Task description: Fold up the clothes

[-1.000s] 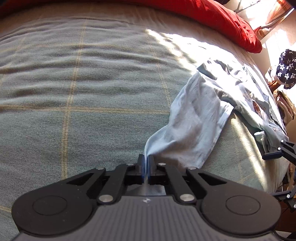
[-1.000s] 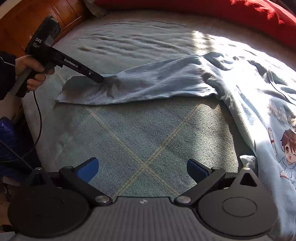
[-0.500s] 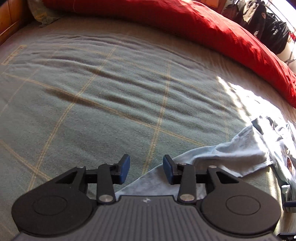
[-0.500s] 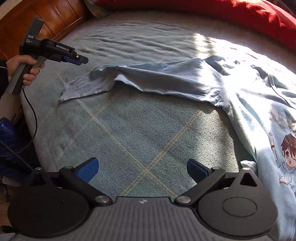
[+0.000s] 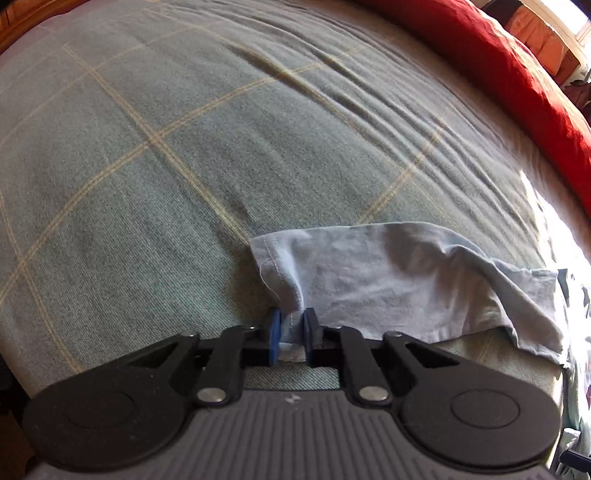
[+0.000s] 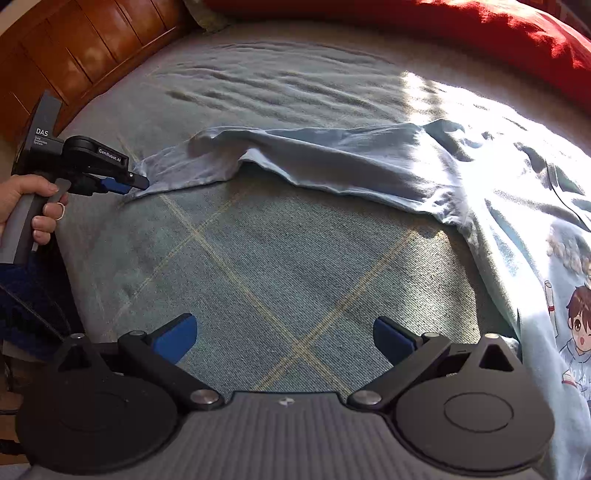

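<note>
A light blue shirt [image 6: 517, 221] with a cartoon print [image 6: 576, 332] lies on the bed at the right. Its long sleeve [image 6: 314, 155] stretches left across the blanket, with one fold humped up. My left gripper [image 5: 291, 332] is at the sleeve's cuff end [image 5: 280, 266], and its jaws are closing with the cuff hem pinched between the blue pads. The right wrist view shows that left gripper [image 6: 142, 182] at the far left, held by a person's hand [image 6: 22, 199]. My right gripper [image 6: 284, 339] hangs open over bare blanket, nothing between its fingers.
The bed is covered by a grey-green checked blanket [image 6: 277, 258]. A red quilt [image 6: 480, 29] runs along the far side. A wooden bed frame [image 6: 74, 48] stands at the upper left. Strong sunlight falls on the shirt's body.
My left gripper let go of the sleeve, opened, rolled and shifted along it, then closed again on the cuff end. The sleeve settled flatter on the blanket. The right gripper stayed still.
</note>
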`<state>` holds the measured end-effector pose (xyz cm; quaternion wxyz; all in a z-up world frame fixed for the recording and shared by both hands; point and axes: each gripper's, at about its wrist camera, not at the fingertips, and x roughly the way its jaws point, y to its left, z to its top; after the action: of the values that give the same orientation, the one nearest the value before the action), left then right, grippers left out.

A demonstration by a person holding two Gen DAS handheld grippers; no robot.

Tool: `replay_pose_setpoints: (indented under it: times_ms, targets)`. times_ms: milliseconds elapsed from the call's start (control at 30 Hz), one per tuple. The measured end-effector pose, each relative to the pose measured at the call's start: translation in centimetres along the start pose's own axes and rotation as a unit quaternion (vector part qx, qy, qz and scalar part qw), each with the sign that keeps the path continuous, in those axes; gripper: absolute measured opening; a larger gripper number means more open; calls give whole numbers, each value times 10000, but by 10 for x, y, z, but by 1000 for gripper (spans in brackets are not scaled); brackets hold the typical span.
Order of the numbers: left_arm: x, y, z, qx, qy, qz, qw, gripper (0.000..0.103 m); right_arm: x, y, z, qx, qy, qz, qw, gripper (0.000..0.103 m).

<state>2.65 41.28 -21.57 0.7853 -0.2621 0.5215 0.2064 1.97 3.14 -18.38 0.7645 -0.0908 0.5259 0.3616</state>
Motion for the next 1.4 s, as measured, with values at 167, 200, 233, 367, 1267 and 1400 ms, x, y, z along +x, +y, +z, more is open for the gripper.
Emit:
replay_pose_setpoints:
  times_ms: [167, 200, 233, 367, 1267, 1400]
  targets:
    - [-20, 8, 14, 111, -98, 96, 9998, 6, -2, 2, 1, -57, -5, 31, 10000, 103]
    - [-24, 9, 15, 234, -68, 119, 9996, 8, -2, 2, 1, -77, -7, 27, 10000, 103]
    - [-26, 8, 17, 337, -28, 198, 9992, 17, -2, 2, 2, -95, -8, 24, 10000, 103]
    - [-43, 7, 20, 538, -153, 646, 9963, 12, -1, -1, 9, -185, -28, 0, 9998, 103]
    - [7, -94, 34, 3221, 155, -1392, 9363, 43, 122, 53, 80, -5060, 405, -1345, 8510, 3]
    - [4, -90, 35, 3237, 271, -1565, 9327, 44, 111, 48, 96, -4648, 819, -819, 8778, 4]
